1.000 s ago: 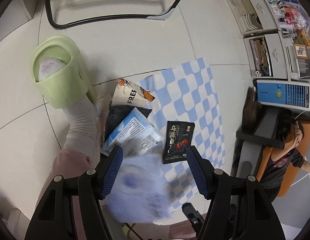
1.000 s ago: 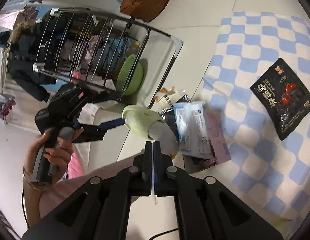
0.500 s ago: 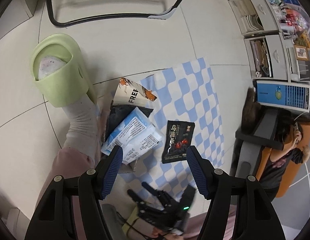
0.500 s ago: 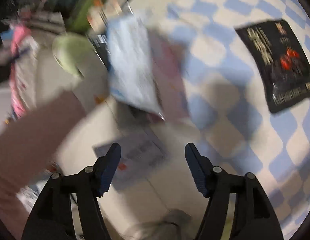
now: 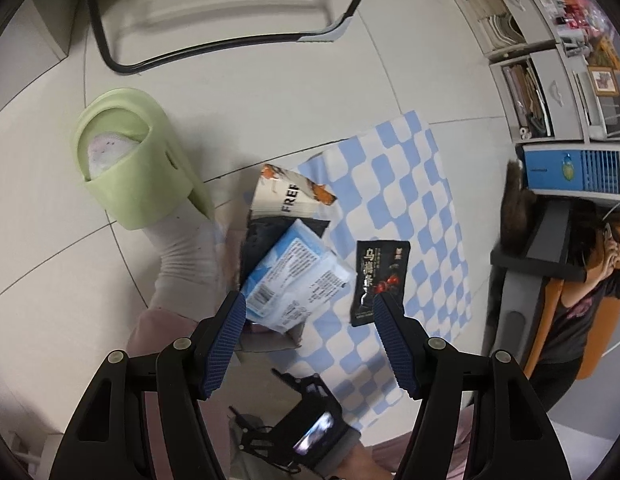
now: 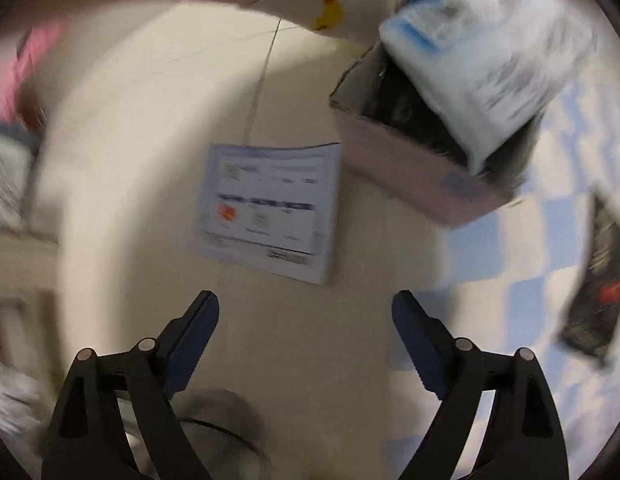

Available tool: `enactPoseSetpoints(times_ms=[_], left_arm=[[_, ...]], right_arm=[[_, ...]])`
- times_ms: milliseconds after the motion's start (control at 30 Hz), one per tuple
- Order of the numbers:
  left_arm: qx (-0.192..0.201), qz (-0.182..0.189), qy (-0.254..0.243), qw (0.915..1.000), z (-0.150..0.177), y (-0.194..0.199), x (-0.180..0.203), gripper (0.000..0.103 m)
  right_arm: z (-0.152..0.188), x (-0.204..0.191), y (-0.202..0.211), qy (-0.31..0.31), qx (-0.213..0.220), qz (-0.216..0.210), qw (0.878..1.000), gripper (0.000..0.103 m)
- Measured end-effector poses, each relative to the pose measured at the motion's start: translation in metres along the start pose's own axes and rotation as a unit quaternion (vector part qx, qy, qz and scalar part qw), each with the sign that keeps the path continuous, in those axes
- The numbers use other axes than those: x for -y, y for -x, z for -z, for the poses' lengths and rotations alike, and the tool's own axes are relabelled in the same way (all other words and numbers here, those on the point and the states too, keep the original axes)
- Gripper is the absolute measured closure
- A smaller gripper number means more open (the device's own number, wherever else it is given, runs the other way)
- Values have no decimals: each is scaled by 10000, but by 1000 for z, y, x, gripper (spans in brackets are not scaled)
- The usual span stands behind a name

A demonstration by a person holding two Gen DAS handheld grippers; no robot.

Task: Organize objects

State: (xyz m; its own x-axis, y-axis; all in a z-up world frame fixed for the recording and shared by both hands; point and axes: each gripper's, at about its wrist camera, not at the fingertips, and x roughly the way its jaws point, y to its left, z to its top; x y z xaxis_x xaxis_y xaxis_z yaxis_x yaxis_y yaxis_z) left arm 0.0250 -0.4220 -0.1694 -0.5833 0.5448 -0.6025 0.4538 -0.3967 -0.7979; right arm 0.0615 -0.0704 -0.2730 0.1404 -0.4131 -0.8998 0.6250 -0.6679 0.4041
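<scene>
Cardboard: one small box (image 6: 414, 184) holding one pale-blue packet (image 6: 490, 60); one black pouch (image 5: 378, 280) on checked cloth (image 5: 414, 208), one printed leaflet (image 6: 270, 208). Both my jaws gape, released.

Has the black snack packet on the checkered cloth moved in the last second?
No. In the left wrist view the black snack packet lies on the same blue and white squares of the checkered cloth, just right of the blue tissue pack.

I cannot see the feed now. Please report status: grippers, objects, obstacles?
Left gripper open, empty. Right gripper open, empty, above leaflet on floor. Box overfull, blue pack sticking out. Foot beside box.
</scene>
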Motion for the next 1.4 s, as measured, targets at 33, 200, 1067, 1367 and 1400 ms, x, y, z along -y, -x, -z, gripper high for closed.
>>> enactPoseSetpoints(times_ms=[33,200,1067,1367,1400], left_arm=[[4,-1,26,10000,1,0,-2,38],[24,24,261,9997,-1,5,-18,38],[-53,141,212,9997,-4,8,-17,38],[-97,112,108,9998,0,6,-6,38],[-97,135,101,9998,2,5,-4,38]], right_arm=[[0,9,-4,-351,-5,-320,9989,15],[4,32,-23,-842,24,-363,9958,42],[-9,23,-13,-1122,109,-1349,9844,102],[-2,37,141,-855,849,-1333,9837,102],[0,45,167,-1011,1126,-1463,9776,102]])
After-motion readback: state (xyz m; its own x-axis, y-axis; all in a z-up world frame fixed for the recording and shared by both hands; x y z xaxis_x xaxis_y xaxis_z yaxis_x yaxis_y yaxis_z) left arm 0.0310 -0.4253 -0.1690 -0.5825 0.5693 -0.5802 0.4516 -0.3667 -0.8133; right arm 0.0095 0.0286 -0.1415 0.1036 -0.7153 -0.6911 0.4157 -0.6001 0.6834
